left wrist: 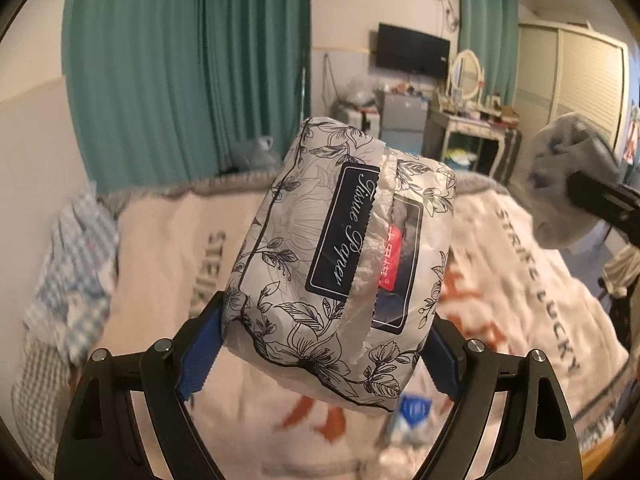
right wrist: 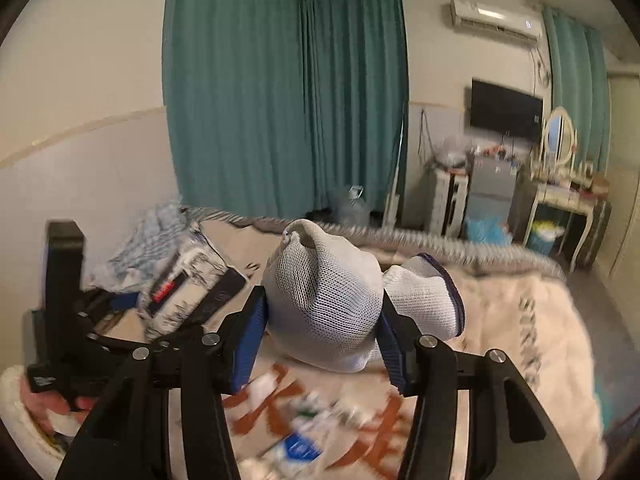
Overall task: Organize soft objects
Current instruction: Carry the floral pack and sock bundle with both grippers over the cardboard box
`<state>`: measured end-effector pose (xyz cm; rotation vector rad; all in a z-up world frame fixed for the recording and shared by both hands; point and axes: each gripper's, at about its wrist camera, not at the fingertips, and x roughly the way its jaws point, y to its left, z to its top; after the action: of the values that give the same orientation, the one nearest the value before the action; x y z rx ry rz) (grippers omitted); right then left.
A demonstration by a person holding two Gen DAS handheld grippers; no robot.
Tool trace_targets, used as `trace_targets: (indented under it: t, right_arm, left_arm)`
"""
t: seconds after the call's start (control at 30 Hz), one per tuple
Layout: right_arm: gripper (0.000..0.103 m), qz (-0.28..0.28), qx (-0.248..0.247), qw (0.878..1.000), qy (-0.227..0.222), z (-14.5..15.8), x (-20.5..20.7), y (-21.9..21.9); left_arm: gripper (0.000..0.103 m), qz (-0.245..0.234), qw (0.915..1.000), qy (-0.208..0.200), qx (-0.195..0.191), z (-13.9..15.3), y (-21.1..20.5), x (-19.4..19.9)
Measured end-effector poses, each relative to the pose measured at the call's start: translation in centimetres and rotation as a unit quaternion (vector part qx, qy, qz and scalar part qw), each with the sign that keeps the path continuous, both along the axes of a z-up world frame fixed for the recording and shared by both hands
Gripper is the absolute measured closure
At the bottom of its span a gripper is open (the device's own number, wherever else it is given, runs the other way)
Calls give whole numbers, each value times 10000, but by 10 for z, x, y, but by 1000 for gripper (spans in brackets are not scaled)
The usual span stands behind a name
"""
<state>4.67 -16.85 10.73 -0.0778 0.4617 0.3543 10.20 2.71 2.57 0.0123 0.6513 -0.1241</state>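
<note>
both soft things are off the bed and in the air, so the picking-up looks done and the putting-away is what is left; no bin, drawer or pile that could be the goal shows plainly in either view, so where they go i cannot tell. the left gripper (left wrist: 326,344) has its jaws clamped wide on the lower end of a floral tissue paper pack (left wrist: 340,264), whose torn slit faces the camera and whose top end juts up and away. the right gripper (right wrist: 318,342) has its jaws clamped on a bundled grey knit glove (right wrist: 324,300), its dark-trimmed cuff (right wrist: 436,296) flopping out to the right. below them the cream bedspread (left wrist: 520,264) carries blurred small packets, one blue and white (right wrist: 298,446), so more tidying probably remains.

the left wrist view alone shows the print on the pack and a crumpled checked cloth (left wrist: 72,256) at the bed's left edge; it catches the glove only as a grey blur at the right. the right wrist view alone shows the left gripper's black body with fingers (right wrist: 52,402) wrapped on its handle, and the pack seen side-on.
</note>
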Motion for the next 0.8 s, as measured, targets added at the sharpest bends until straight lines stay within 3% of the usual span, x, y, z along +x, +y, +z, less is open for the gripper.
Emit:
trace_targets:
  t: [0.13, 0.27, 0.37, 0.5, 0.67, 0.8]
  right_arm:
    - [51, -24, -160, 9999, 28, 3, 53, 11]
    - [51, -69, -132, 9996, 244, -13, 111, 17]
    - [51, -159, -102, 9987, 469, -31, 149, 15]
    - [51, -206, 6, 9957, 904, -63, 200, 9]
    - [51, -186, 95, 9926, 1198, -99, 247, 3]
    - [51, -258, 41, 9909, 1320, -122, 267, 0]
  left_arm:
    - [16, -43, 10000, 15, 19, 4, -7, 41]
    - [16, -12, 9998, 189, 34, -7, -18, 82]
    - [16, 43, 9990, 400, 213, -30, -28, 118]
    - [16, -28, 9978, 638, 178, -61, -35, 152]
    - [16, -109, 9966, 754, 319, -93, -43, 182]
    - [14, -160, 9961, 869, 1, -107, -43, 192]
